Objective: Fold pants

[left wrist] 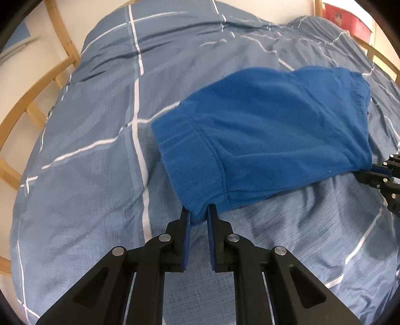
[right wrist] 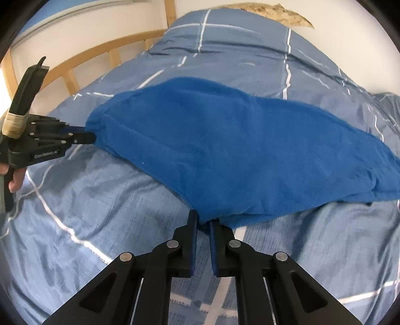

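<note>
The blue fleece pants (left wrist: 262,130) lie folded into a compact bundle on a bed, resting on a grey-blue duvet (left wrist: 87,150) crossed by thin white lines. In the left wrist view the waistband, with its stitched seam, runs along the bundle's left end, and a corner of it is drawn down toward the camera. The left gripper (left wrist: 199,212) has its jaws drawn narrow, and that waistband corner is pinched between the blue pads. The right gripper (right wrist: 203,220) is likewise closed to a narrow gap on the near edge of the fabric, with cloth bunched between its pads. From the right wrist view the left gripper appears at the picture's left edge, gripping the end of the bundle, and a hand (right wrist: 13,176) is wrapped round its handle, part out of frame. The fabric between the two grip points looks slightly raised off the duvet, with shadow beneath its near edge. A light wooden bed frame (left wrist: 32,100) with slats curves along the far side of the mattress against a pale wall. A red object (left wrist: 350,20), too blurred to identify, stands beyond the top right corner of the bed.
</note>
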A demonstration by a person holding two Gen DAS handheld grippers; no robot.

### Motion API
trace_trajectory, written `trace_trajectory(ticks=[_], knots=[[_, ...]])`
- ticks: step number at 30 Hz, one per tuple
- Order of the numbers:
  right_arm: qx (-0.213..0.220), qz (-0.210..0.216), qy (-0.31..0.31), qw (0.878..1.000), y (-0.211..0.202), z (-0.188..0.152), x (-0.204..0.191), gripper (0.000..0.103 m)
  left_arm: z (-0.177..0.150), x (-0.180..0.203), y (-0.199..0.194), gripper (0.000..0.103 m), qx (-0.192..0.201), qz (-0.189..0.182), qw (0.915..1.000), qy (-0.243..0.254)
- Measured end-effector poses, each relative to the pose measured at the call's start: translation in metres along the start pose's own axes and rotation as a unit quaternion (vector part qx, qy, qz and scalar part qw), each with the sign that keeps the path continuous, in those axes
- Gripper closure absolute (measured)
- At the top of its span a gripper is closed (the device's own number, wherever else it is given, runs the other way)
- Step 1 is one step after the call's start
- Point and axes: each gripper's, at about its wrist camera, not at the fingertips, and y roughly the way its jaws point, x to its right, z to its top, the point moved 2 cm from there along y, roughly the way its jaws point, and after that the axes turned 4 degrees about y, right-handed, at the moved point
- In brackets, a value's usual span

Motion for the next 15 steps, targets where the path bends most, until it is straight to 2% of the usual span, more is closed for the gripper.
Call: trace_trajectory(ticks=[2, 11, 13, 14, 15], knots=[[-0.009, 0.003, 0.017, 1.0, 0.006, -0.003, 0.003, 0.093, -0.003, 0.001, 0.003, 0.09, -0.005, 0.0, 1.0, -0.002], [-0.003, -0.006, 0.023, 1.0, 0.01, -0.005, 0.003, 0.092, -0.012, -0.001, 0.003, 0.088, -0.01, -0.01, 0.9993, -0.034], [0.001, -0.011, 0.03, 0.999, 0.009, -0.003, 0.003, 0.091, -0.014, -0.001, -0.003, 0.083, -0.009, 0.001, 0.9993, -0.037], [0.003, -0.016, 0.031, 0.999, 0.008, -0.002, 0.004, 0.086, -0.015, -0.001, -0.009, 0.078, -0.007, 0.013, 0.9993, -0.036], [0.006, -0.021, 0.03, 0.999, 0.006, -0.002, 0.003, 0.078, -0.016, 0.0, -0.015, 0.064, -0.003, 0.021, 0.9992, -0.033]])
